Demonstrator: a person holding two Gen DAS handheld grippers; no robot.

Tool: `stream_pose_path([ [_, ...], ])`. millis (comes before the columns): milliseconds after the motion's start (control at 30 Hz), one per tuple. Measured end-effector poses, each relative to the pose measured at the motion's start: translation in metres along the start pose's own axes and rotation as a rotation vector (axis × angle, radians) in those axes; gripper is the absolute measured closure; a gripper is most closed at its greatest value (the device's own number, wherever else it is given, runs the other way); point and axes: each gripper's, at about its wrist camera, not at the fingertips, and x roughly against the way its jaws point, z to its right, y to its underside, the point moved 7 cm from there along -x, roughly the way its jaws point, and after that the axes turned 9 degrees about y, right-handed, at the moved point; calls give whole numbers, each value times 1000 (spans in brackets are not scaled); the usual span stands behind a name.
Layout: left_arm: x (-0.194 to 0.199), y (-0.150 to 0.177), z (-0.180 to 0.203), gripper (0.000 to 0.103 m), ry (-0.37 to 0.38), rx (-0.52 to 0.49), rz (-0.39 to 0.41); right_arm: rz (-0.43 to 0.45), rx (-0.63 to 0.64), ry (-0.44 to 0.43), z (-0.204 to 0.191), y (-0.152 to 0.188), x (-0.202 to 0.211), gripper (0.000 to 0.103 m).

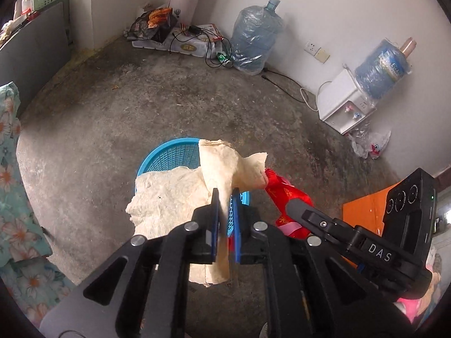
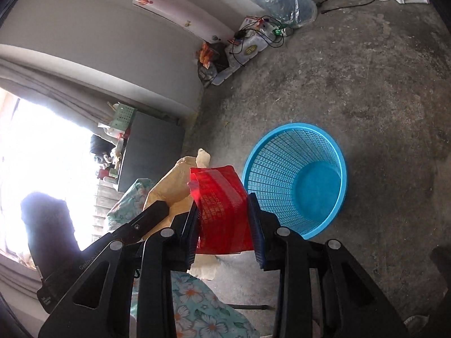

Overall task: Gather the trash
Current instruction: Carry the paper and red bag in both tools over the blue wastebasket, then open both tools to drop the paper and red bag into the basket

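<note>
My left gripper points down over the rim of a blue mesh basket on the concrete floor. A crumpled beige paper hangs between its blue pads, with a thin gap showing beside the right pad, so the jaws stand slightly open. My right gripper is shut on a red printed packet, just left of the basket, whose inside looks bare. The packet hangs right beside the paper, the two touching or nearly so.
Against the far wall stand a big water jug, a white dispenser with a jug on top, and boxes with tangled cables. Floral fabric lies at the left, an orange sheet at the right.
</note>
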Motion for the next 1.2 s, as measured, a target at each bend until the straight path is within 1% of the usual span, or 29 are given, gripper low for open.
stream_pose_path([
  [33,-11,-4,-2,82,-6,6,-1,-10,4,5,3,-4,-10,70],
  [67,-20,-7,-5,67,-15,12,1,-23,0,12,5,-7,-22,69],
  [100,-26,-9,-9,57,-32,19,6,-36,-3,25,9,-9,-31,68],
  [133,-33,-10,-13,52,-49,28,14,-50,3,40,12,-11,-43,67],
  [167,-37,-12,-19,49,-56,38,15,-66,4,50,15,-12,-54,66],
  [200,-41,-12,-23,46,-60,51,11,-81,0,61,18,-13,-66,62],
  [333,-35,-6,-34,45,-33,103,14,-146,-30,112,31,-7,-101,56],
  [400,-27,-5,-35,44,-24,99,22,-159,-23,135,36,-4,-113,52],
  [467,-15,-5,-34,44,-15,85,35,-157,-7,149,36,-2,-117,50],
  [533,-1,-8,-32,44,-8,70,54,-154,5,154,36,1,-120,44],
  [667,33,-15,-28,43,1,51,104,-145,14,163,35,2,-119,37],
  [767,62,-17,-26,43,7,39,139,-130,4,157,32,3,-109,36],
  [900,112,-12,-18,43,33,1,183,-72,21,126,19,12,-76,36],
  [1000,157,0,-12,36,35,-50,229,-6,53,121,4,27,-40,36],
  [1100,201,18,-11,33,11,-90,251,70,121,134,-20,48,1,36],
  [1167,231,33,-12,27,-15,-108,258,130,193,136,-42,64,28,32],
  [1200,245,42,-12,26,-22,-113,268,163,234,141,-53,71,41,27],
])
